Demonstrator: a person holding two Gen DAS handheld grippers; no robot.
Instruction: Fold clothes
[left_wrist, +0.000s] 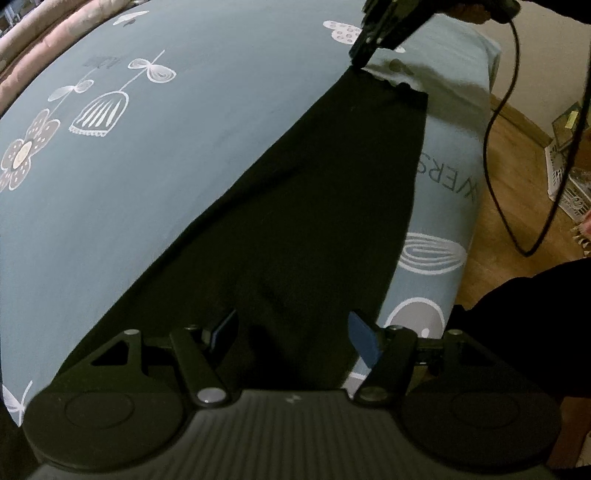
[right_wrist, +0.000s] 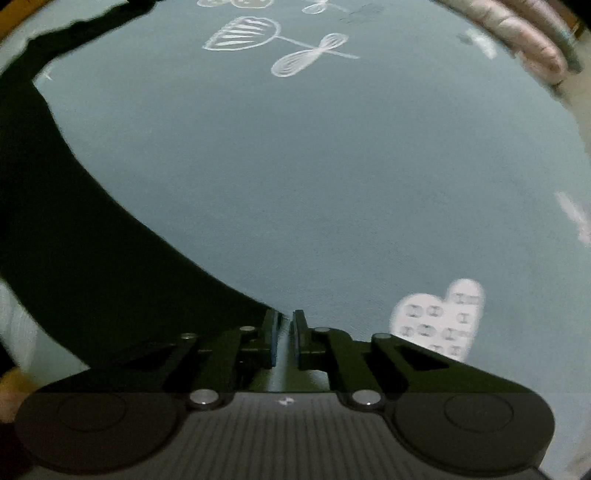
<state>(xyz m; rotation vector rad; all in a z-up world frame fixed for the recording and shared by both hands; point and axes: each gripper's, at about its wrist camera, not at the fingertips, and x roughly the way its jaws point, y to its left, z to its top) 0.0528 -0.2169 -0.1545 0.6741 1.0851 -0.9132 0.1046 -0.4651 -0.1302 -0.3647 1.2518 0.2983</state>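
Blue flower-printed bedsheet (left_wrist: 129, 177) bearing a long black garment (left_wrist: 295, 221) along its floor-side edge — left gripper (left_wrist: 291, 332) spread wide over one end, right gripper (right_wrist: 284, 338) nearly closed at the far corner, grip on cloth unclear — a shallow pinch risks slippage

Home bedroom: patterned bedsheet (left_wrist: 184, 166), wooden floor (left_wrist: 517, 166)

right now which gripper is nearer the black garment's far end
Right. The right gripper sits at the far end of the black garment, while the left gripper is open over its near end.
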